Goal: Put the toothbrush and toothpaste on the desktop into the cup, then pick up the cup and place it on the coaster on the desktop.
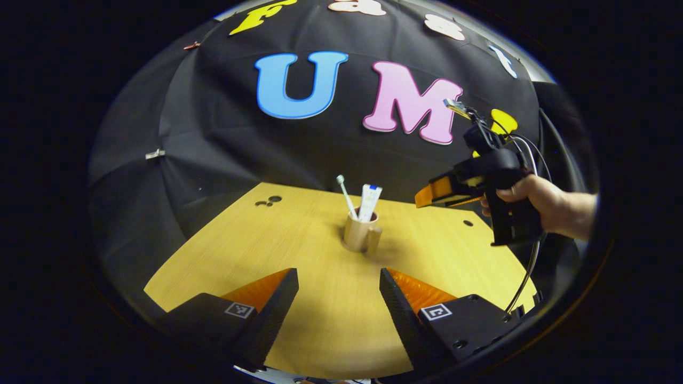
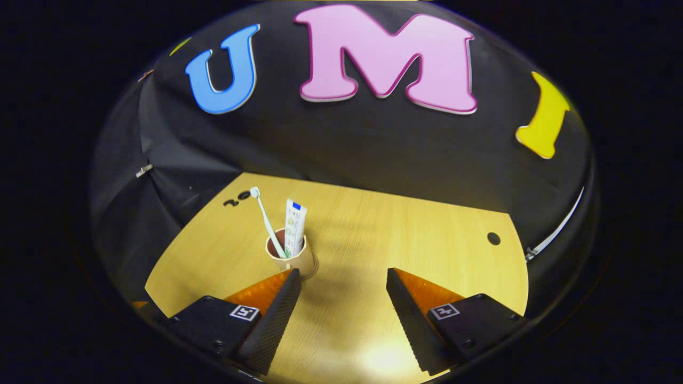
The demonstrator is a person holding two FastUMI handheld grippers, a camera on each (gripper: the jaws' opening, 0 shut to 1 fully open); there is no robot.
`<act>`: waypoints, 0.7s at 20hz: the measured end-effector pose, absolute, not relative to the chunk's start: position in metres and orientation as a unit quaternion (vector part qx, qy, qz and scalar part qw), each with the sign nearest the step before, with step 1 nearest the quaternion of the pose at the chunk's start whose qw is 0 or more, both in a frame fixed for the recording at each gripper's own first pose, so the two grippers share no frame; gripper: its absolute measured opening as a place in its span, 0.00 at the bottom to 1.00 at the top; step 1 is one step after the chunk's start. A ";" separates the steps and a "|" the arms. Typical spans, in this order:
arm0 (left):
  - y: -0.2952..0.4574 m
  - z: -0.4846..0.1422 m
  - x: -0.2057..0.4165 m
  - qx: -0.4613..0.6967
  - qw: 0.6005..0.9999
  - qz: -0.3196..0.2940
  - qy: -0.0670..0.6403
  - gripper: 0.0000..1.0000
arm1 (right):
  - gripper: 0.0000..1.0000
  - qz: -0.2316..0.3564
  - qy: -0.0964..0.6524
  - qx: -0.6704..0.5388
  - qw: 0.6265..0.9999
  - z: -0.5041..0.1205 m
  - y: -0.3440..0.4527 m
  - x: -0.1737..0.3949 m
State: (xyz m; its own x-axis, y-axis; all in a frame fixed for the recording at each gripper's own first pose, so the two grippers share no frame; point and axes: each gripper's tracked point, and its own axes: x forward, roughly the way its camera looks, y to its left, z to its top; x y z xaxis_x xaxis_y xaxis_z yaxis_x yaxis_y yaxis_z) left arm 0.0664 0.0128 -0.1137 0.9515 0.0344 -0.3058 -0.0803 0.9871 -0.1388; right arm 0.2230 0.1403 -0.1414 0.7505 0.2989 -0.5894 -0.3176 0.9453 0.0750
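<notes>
In the left gripper view, the wooden tabletop [image 1: 320, 320] ran back to the black cloth wall, with small dark holes near its far left corner and one near its right edge. The cup [image 1: 360, 233] stood upright around the middle of the tabletop, handle turned toward you and a little right. The toothbrush [image 1: 346, 195] stood in it, long axis nearly vertical, head up and leaning left; the toothpaste [image 1: 369, 201] stood beside it, nearly upright, flat end up. Your left gripper [image 1: 339, 298] was released, fingers spread wide with bare wood between them, the cup beyond the tips and apart from them. Your right gripper [image 1: 427, 197] hung above the right side of the tabletop, held by your hand [image 1: 533, 200]; its finger state I cannot tell there.

In the right gripper view, the cup [image 2: 293, 256] sat just beyond the left fingertip [image 2: 288, 282]; contact I cannot tell. The toothbrush [image 2: 265, 218] leaned left, the toothpaste [image 2: 294, 226] nearly upright. The right gripper [image 2: 344, 290] was spread open. Open wood lay toward the right edge.
</notes>
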 end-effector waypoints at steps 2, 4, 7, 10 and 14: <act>-0.006 -0.084 0.081 -0.067 0.990 0.008 0.122 0.98 | 0.99 0.157 0.274 -0.006 0.949 -0.115 0.121 0.210; -0.028 -0.055 0.094 -0.052 0.995 -0.011 0.088 0.98 | 0.99 0.147 0.240 -0.002 0.960 -0.093 0.099 0.195; -0.050 -0.012 0.098 -0.037 0.998 -0.021 0.041 0.97 | 0.99 0.125 0.187 0.005 0.974 -0.058 0.068 0.171; -0.066 0.012 0.095 -0.036 0.999 -0.021 0.008 0.97 | 0.99 0.099 0.124 0.016 0.987 -0.028 0.039 0.148; -0.085 0.023 0.080 -0.048 0.998 -0.026 -0.023 0.97 | 0.99 0.062 0.076 0.025 0.995 -0.016 0.002 0.111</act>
